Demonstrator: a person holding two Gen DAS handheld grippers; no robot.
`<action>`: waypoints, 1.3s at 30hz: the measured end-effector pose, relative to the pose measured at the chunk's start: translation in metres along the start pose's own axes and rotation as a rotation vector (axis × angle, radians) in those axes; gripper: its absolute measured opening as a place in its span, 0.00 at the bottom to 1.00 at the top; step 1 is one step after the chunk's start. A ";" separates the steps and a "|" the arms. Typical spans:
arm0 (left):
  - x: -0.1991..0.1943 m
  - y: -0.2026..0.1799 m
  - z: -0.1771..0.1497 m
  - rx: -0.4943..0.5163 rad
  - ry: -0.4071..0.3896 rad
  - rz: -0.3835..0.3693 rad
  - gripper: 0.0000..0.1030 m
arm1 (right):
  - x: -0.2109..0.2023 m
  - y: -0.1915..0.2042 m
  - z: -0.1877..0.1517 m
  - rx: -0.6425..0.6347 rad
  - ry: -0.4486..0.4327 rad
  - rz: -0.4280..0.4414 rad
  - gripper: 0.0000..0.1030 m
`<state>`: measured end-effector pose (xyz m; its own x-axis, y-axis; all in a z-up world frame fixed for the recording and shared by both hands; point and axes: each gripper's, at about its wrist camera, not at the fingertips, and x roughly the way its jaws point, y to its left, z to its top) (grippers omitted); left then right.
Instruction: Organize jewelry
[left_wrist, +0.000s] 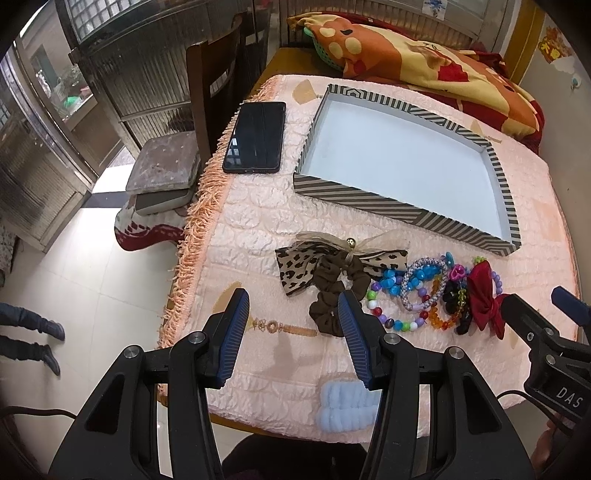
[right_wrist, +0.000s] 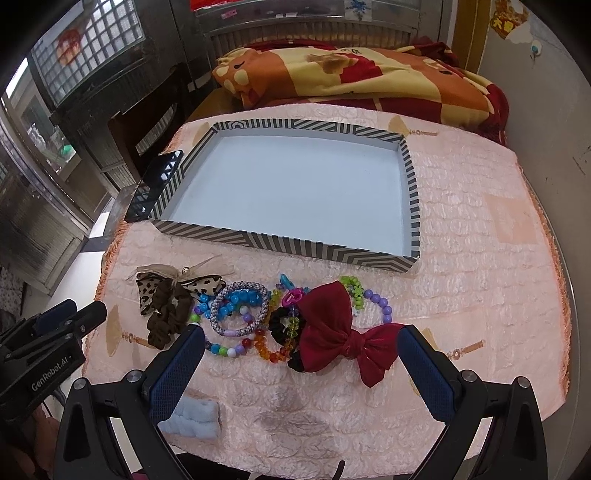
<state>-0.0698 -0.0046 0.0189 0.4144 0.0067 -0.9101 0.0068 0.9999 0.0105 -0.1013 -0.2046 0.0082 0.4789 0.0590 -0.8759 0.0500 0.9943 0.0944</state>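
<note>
— Pink quilted cloth (right_wrist: 461, 229) covers the table, with a folded blanket (right_wrist: 351, 74) behind it. What lies at the left?

— A black phone (left_wrist: 255, 136) near the fringed edge, then the striped tray (right_wrist: 280, 251), its pale floor bare.

— And the jewelry?

— In a row just in front of the tray: leopard bow with brown scrunchie (left_wrist: 328, 291), beaded bracelets (right_wrist: 236, 314), red velvet bow (right_wrist: 332, 332). A blue fluffy band (left_wrist: 347, 406) lies at the near edge.

— The left gripper (left_wrist: 293, 325)?

— Jaws spread wide, nothing between them; the scrunchie sits just beyond its right finger.

— The right gripper (right_wrist: 301, 354)?

— Also released, the red bow and bracelets lying between and just ahead of its fingers, untouched
</note>
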 end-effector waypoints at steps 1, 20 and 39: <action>0.000 0.000 0.001 -0.004 -0.001 0.000 0.48 | 0.000 0.000 0.001 0.002 -0.002 -0.003 1.00; 0.005 0.003 0.003 -0.007 0.014 -0.001 0.48 | 0.006 0.001 0.003 0.009 0.016 0.000 1.00; 0.002 0.001 0.003 -0.007 0.016 -0.004 0.48 | 0.004 0.000 0.003 0.002 0.015 -0.003 1.00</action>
<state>-0.0657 -0.0035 0.0182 0.3999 0.0027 -0.9166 0.0018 1.0000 0.0037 -0.0966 -0.2047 0.0063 0.4651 0.0570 -0.8834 0.0530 0.9943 0.0920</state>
